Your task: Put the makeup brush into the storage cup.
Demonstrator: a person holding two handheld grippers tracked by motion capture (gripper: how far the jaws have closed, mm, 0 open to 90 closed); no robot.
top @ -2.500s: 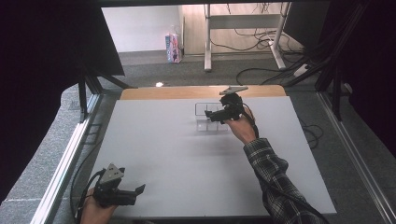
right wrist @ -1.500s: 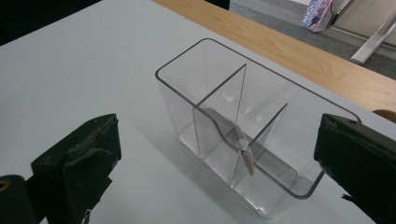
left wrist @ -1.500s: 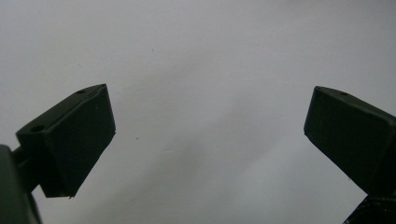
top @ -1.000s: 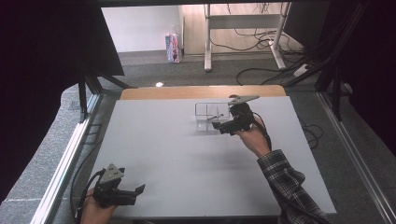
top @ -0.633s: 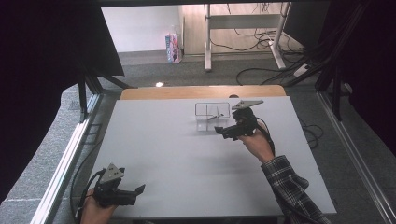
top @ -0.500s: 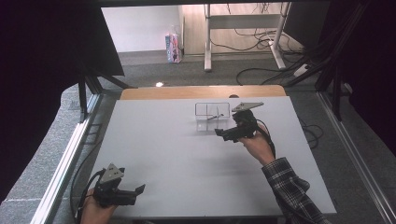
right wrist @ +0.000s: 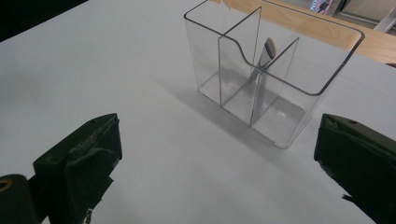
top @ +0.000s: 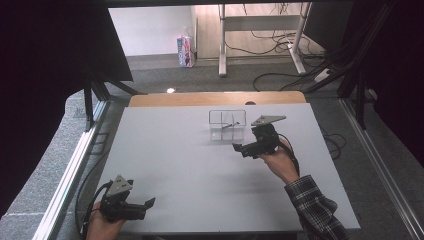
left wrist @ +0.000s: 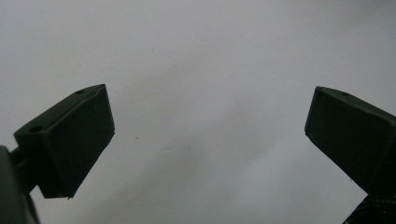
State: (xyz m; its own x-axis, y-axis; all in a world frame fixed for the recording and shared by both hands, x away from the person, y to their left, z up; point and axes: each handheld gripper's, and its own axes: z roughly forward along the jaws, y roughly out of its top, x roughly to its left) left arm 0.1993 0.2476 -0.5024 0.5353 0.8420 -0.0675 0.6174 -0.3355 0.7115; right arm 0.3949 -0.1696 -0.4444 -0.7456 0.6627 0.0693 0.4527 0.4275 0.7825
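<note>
A clear acrylic organiser (top: pixel 227 125) (right wrist: pixel 275 79) with several compartments stands upright on the far middle of the white table (top: pixel 190 165). A thin metal utensil (right wrist: pixel 264 58) (top: pixel 229 125) leans inside one of its far compartments. My right gripper (top: pixel 241 149) (right wrist: pixel 217 140) hovers just in front and to the right of the organiser, apart from it, open with nothing between its jaws. My left gripper (top: pixel 146 209) (left wrist: pixel 210 107) rests at the near left corner of the table, open over bare white surface.
A wooden strip (top: pixel 215 98) runs along the table's far edge. A metal rail (top: pixel 75 165) borders the left side. Beyond the table are desk legs, cables (top: pixel 300 75) and a small carton (top: pixel 185 50) on the floor.
My right gripper has drawn back from the organiser toward the near right and stays open. The left gripper has not moved.
</note>
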